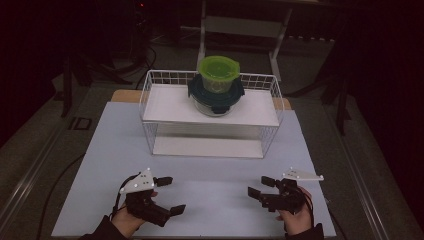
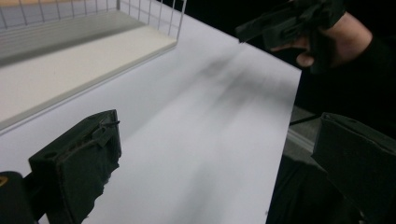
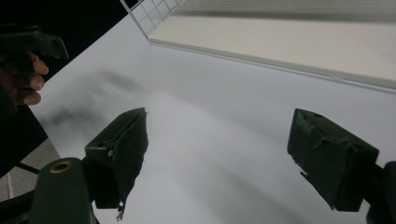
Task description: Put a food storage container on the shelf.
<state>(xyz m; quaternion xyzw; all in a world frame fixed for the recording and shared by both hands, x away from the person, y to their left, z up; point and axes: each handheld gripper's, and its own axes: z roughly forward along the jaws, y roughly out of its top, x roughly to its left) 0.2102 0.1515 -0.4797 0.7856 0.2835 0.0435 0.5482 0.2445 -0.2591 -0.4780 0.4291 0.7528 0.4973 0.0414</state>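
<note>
While both grippers rest near the table's (image 1: pixel 210 187) front edge, the left gripper (image 1: pixel 170 195) and right gripper (image 1: pixel 261 187) each stand with jaws wide and empty. The stacked containers, a green tub (image 1: pixel 219 73) on a dark-lidded bowl (image 1: pixel 216 96), sit at the rear middle of the wire shelf's (image 1: pixel 165 107) top deck. The likely step is reaching for them: approach level over the front rail, and grip the tub by its sides so the stack stays upright.

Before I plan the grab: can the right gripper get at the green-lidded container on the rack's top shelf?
Probably yes. The right gripper is open and holds nothing, the green-lidded container sits on top of the dark-lidded container, and the rack is open above, with bare table between.
</note>
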